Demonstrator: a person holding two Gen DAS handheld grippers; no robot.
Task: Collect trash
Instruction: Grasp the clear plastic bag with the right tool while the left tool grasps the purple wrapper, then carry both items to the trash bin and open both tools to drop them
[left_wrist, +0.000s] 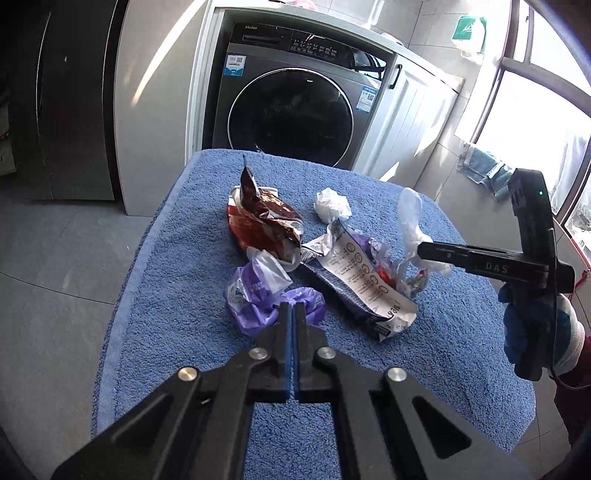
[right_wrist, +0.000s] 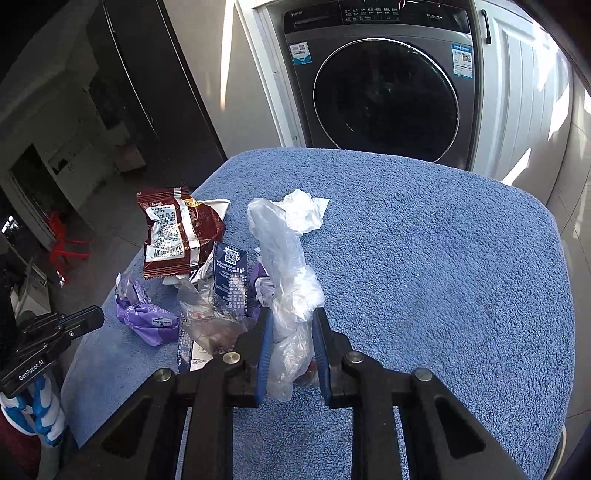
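- The right claw (right_wrist: 292, 325) has its two fingers standing around the clear plastic bag (right_wrist: 284, 266), blue pads touching or nearly touching the film on each side; whether the grip is firm cannot be told, so I judge it as closing on the bag, not yet a secure hold
- That bag rises crumpled from the blue towel (right_wrist: 424, 258) covering the worktop, at the near right edge of the trash pile
- Squeeze on the bunched middle, not the thin loose tail: film slips, and a shallow pinch will likely let it slide out on the lift
- Lift straight up and slowly; the bag's lower folds touch the dark blue printed wrapper (right_wrist: 231, 280) and a second clear scrap (right_wrist: 210, 314), which may drag along
- The left claw (left_wrist: 293, 314) has its fingers pressed together with nothing between them, poised just over the purple wrapper (left_wrist: 258, 299); hold it off until the right side clears
- The red-brown snack packet (left_wrist: 262, 221) and white crumpled tissue (left_wrist: 331, 205) lie further back on the towel, apart from the grasp, awaiting later passes
- No bin is visible in either view
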